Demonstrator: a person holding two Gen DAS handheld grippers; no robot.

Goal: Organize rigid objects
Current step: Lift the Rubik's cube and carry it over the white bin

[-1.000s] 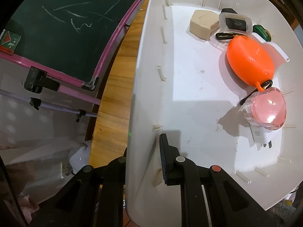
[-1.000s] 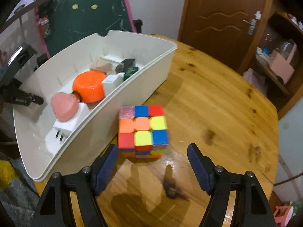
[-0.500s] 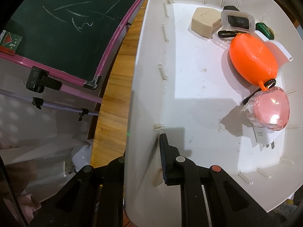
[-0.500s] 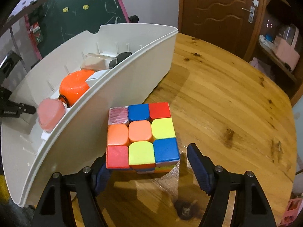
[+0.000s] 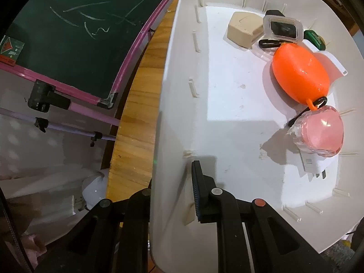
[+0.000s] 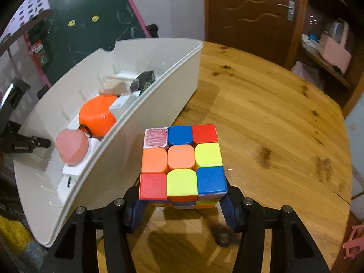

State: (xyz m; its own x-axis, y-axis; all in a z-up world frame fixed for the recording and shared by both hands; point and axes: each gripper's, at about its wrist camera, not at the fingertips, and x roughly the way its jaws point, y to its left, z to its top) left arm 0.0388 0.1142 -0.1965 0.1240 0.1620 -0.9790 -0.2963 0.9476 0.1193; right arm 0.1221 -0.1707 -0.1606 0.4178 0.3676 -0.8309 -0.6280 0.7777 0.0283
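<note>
Pick-up step: right gripper (image 6: 182,201) closing, multicoloured plastic puzzle cube (image 6: 182,162) between its jaws, pads near or at the cube's sides. Left gripper (image 5: 173,193) clenched on white plastic bin wall (image 5: 173,118). Next, likely: firm squeeze, lift clear of rim, release inside bin.

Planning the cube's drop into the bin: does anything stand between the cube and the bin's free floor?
Only the white plastic bin's near wall, which the multicoloured puzzle cube must clear. The right gripper is closing with the cube between its fingers; the floor left of the orange oval case looks bare.
</note>
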